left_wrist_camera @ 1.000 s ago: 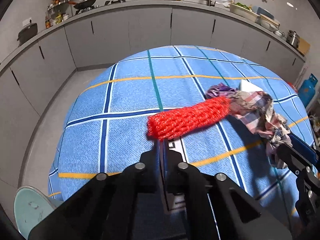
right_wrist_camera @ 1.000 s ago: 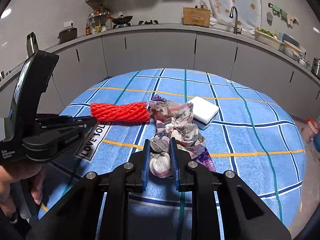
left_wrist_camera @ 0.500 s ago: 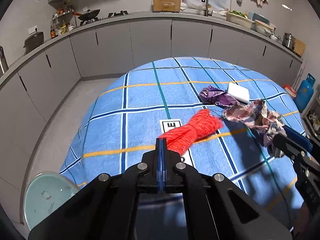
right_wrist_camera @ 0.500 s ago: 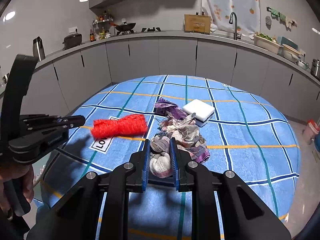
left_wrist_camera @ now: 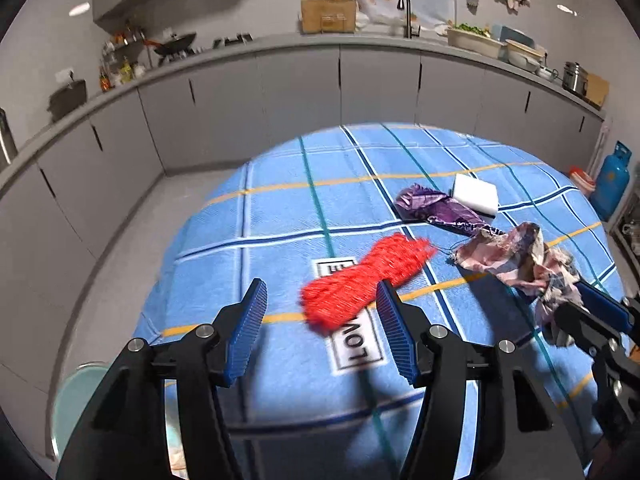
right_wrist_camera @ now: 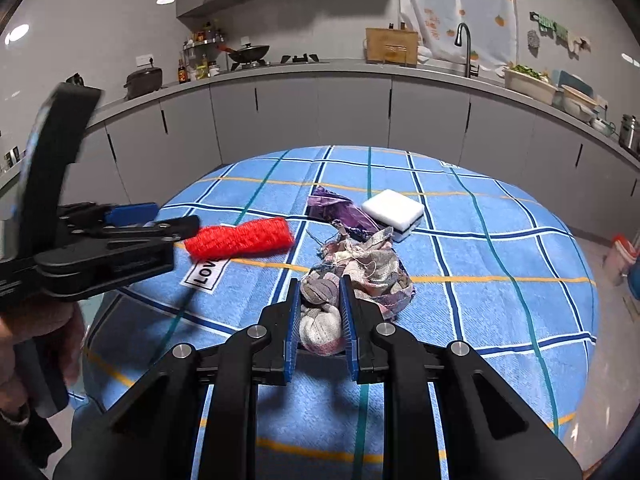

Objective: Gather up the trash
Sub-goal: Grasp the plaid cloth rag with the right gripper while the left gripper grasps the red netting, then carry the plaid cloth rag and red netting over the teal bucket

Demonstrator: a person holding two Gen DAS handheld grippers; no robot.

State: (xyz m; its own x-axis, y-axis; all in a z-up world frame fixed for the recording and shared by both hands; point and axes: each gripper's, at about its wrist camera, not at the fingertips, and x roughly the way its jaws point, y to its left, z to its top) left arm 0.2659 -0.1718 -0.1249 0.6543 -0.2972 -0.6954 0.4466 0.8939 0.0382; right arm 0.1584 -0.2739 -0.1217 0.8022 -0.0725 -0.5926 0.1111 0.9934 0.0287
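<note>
My left tongs (left_wrist_camera: 322, 326) gape wide, empty — red mesh net (left_wrist_camera: 362, 278) lies loose on the blue checked counter (left_wrist_camera: 280, 216) just ahead. My right tongs (right_wrist_camera: 320, 330) pinch the crumpled patterned rag (right_wrist_camera: 360, 268), near purple wrapper (right_wrist_camera: 340, 210) and white sponge (right_wrist_camera: 394, 208).

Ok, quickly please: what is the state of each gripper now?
Left gripper: open, holding nothing; the red mesh lies on the table.
Right gripper: closed on the patterned rag.
</note>
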